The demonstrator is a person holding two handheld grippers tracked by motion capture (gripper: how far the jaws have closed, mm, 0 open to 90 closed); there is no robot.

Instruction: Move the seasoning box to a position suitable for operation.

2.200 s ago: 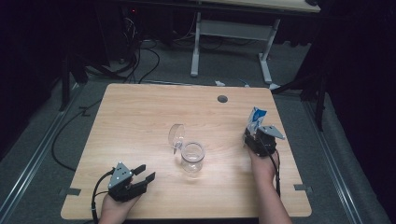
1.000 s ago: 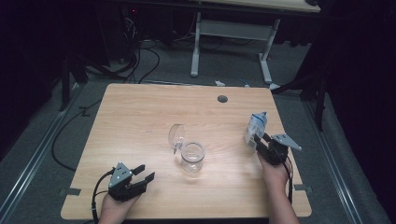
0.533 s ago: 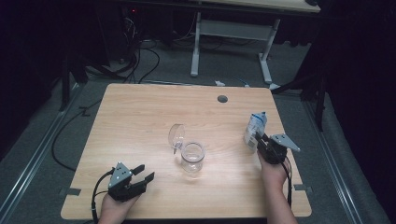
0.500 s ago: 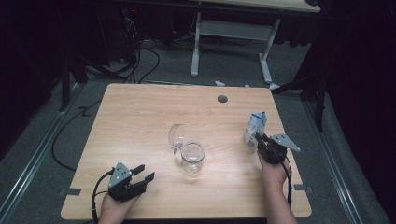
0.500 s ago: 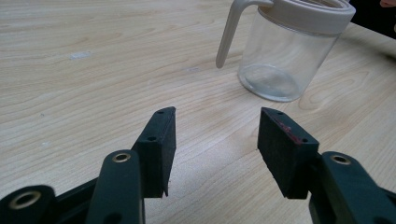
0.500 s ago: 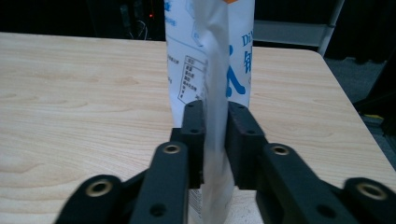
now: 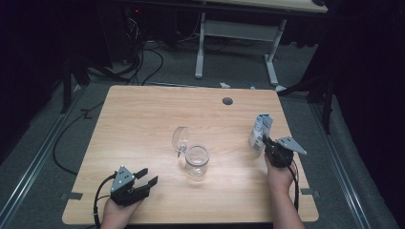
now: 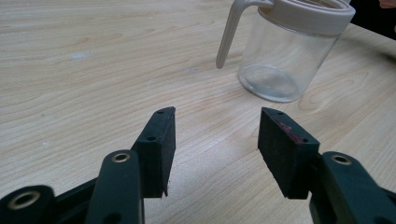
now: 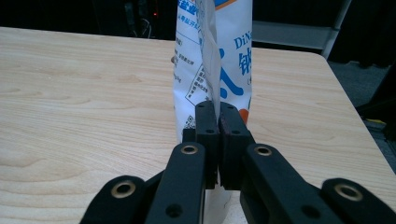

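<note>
The right gripper point(image 7: 267, 144) has just been closing its jaws on the bag point(image 7: 261, 131), and in the right gripper view they now pinch the bag's rear seam flap point(image 9: 208, 70) flat between the pads. The bag stands upright near the right edge of the worktop point(image 7: 143, 119), about midway between near and far. The left gripper point(image 7: 143, 177) rests at the near left corner with its jaws moderately wide and nothing between them; in the left gripper view they point toward the jar point(image 8: 292, 51).

The jar point(image 7: 197, 160) is clear glass, empty, and stands near the middle of the worktop with its hinged lid point(image 7: 180, 140) tipped up and open on the far-left side. It is well apart from the bag.

The step in hand looks like securing the bag, probably to carry it to the jar and pour. The grip is on a thin fold rather than the body, so the bag may swing or slip when lifted. The next move calls for a slow lift, a carry left toward the jar, and a tilt of the bag's top over the open mouth. The left gripper could steady the jar by its handle point(image 8: 229, 35), since it is light and could slide.
</note>
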